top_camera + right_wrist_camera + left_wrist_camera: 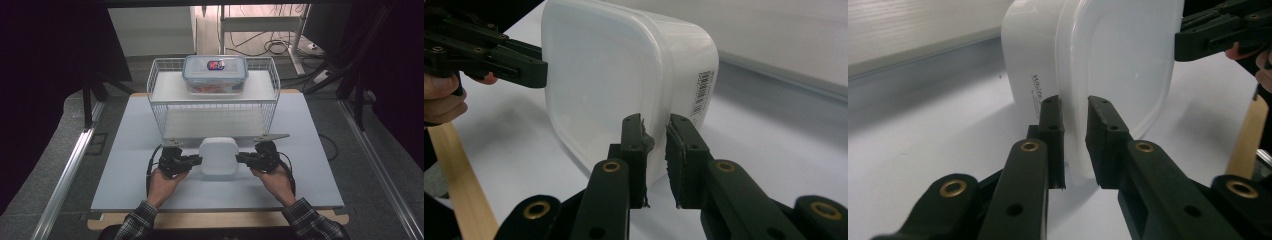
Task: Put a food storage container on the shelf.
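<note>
**Both grippers clamp the rim of a white tub**

A white plastic tub [218, 156] sits on the pale table [125, 175], near the middle of its front half, just in front of the wire rack [215, 107]. In the high view it shows a broad, rounded-square face upward.

The left gripper [199, 160] reaches in from the tub's left side. In the left gripper view its two black jaws stand close together with the tub's thin rim [1075, 145] between them, the pads pressing on it from both sides, so it is clenched on the tub. The tub's printed side wall shows to the left of the jaws and its flat translucent face to the right.

The right gripper [238, 158] reaches in from the tub's right side, opposite the left one. In the right gripper view its jaws are likewise drawn in on the rim [656, 145], with worn padding showing on both inner faces; it grasps the tub too. A barcode label [700, 95] is on the tub's side wall above the right-hand jaw.

Each gripper view shows the other gripper on the far edge of the tub.

On the rack's top shelf, toward the back edge of the table, stands a clear lidded box [215, 74] with a blue rim and a red and blue label.
</note>
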`<state>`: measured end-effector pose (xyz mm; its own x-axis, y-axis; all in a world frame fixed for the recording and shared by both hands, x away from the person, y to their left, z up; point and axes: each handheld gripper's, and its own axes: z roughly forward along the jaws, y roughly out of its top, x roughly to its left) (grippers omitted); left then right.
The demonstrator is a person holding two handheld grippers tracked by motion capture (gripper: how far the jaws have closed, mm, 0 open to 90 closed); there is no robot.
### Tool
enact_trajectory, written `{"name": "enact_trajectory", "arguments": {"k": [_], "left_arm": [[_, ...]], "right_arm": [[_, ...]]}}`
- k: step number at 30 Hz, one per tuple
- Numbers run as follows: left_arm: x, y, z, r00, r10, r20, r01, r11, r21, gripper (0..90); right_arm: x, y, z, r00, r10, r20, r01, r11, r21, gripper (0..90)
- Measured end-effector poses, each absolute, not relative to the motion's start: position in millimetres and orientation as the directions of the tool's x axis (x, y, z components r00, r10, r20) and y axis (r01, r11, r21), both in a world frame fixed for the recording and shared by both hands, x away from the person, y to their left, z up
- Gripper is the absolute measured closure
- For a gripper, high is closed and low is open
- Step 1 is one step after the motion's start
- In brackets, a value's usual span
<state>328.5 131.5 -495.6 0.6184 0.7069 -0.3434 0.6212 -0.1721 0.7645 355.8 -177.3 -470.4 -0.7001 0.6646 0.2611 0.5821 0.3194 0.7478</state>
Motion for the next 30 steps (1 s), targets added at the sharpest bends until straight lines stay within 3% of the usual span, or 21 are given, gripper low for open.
{"name": "enact_trajectory", "arguments": {"k": [16,30], "left_arm": [[321.9,134.2,-472.3,0.643,0.728,-0.239,0.484,-0.144,0.863,77.5],[324.1,133.6,-420.5,0.642,0.753,-0.145,0.376,-0.144,0.915,77.4]], "right_arm": [[350.0,-178.2,-456.4,-0.745,0.639,0.191,0.444,0.263,0.856,78.5],[356.2,-177.0,-409.9,-0.756,0.637,0.153,0.366,0.217,0.905,78.5]]}}
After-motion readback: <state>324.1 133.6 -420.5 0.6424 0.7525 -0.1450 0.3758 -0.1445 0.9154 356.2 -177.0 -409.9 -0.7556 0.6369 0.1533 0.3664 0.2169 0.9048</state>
